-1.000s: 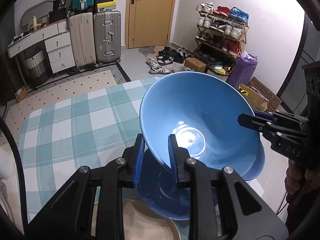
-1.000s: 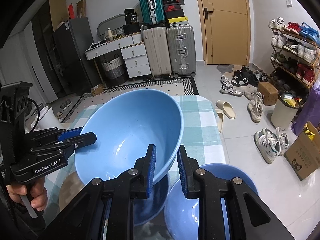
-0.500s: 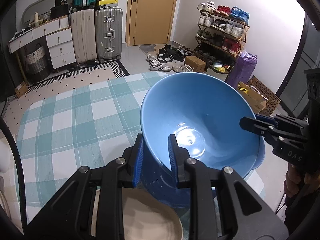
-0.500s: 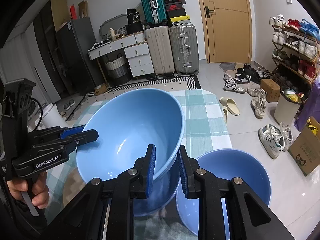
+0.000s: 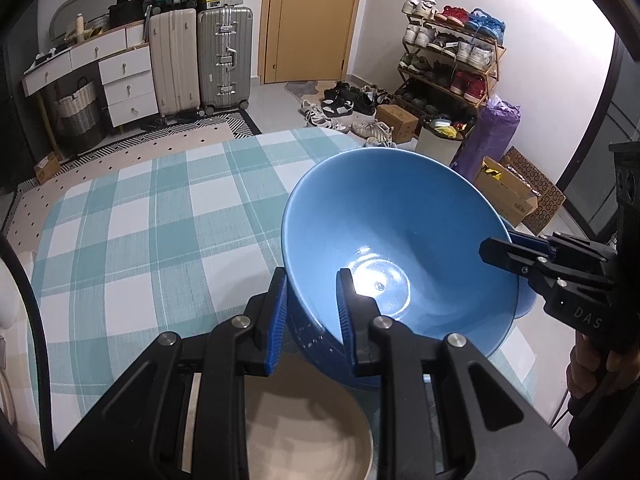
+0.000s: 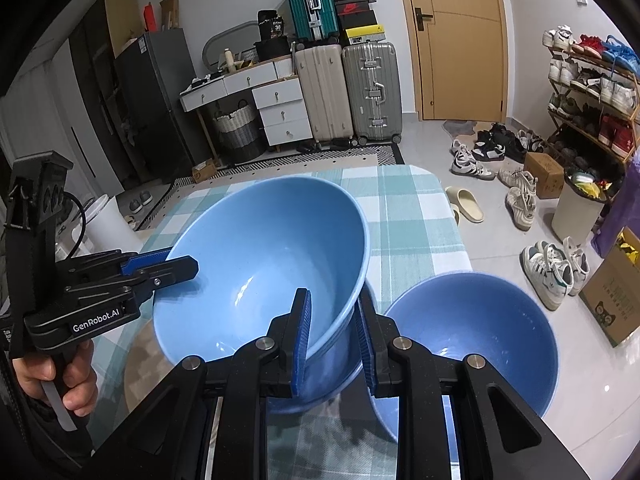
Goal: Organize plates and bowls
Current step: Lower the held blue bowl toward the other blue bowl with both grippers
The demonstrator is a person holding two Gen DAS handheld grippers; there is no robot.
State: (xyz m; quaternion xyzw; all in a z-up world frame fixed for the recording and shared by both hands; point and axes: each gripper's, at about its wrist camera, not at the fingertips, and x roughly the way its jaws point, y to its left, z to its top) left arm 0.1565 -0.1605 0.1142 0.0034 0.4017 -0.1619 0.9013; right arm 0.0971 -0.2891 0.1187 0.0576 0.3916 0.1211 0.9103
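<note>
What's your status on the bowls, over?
Left gripper and right gripper clamp held blue bowl rim. Second blue bowl and tan plate close below.

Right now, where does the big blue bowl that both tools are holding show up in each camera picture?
Left wrist view: the bowl sits right of centre, its near rim between the left tool.
Right wrist view: the bowl sits left of centre, its right rim between the right tool.
Shared landmark: the silver suitcase.
</note>
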